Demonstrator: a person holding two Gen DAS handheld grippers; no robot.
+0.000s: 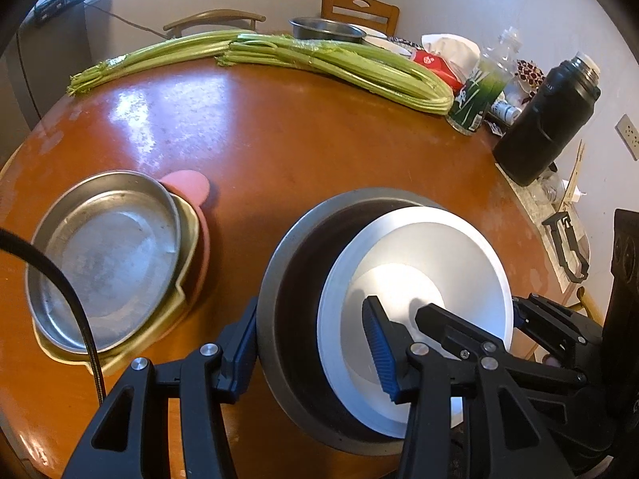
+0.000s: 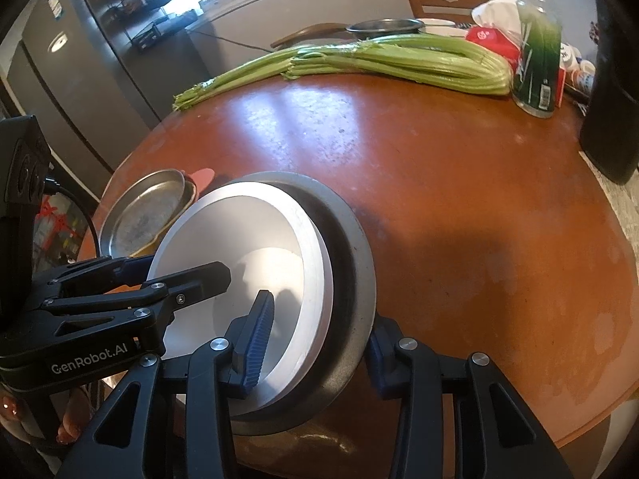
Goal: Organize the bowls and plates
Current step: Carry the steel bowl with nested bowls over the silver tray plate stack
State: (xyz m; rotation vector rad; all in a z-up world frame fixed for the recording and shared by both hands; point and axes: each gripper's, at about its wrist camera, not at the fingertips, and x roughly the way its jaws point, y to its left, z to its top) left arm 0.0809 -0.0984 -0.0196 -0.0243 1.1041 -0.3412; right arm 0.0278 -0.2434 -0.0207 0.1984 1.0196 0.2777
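Your round brown counter point(image 1: 279, 139) carries everything here. Near its front edge sits the large grey metal bowl point(image 1: 287, 279), and inside it the white bowl point(image 1: 423, 247) leans tilted toward one side, its rim resting against the grey wall. Nothing else lies in either bowl.

Beside them, apart from the grey bowl, you have a stack: a shallow metal pan point(image 1: 108, 255) sits in a yellowish dish point(image 1: 187, 239), and that rests on a pink plate point(image 1: 191, 187). The pan is bare inside.

Along the far side lie long celery stalks point(image 1: 319, 60). Behind them stands a small steel bowl point(image 1: 325, 30); you cannot see into it. A black flask point(image 1: 547, 119) and a green-labelled bottle point(image 1: 479, 92) stand near the wall side.

Your left tool point(image 1: 315, 351) is nearly closed over the near wall of the two nested bowls, one blue pad outside the grey bowl, the other inside the white one. Your right tool point(image 2: 319, 339) grips the same pair from the opposite side in the same manner, jaws drawn close, one finger inside the white bowl and one outside the grey rim.
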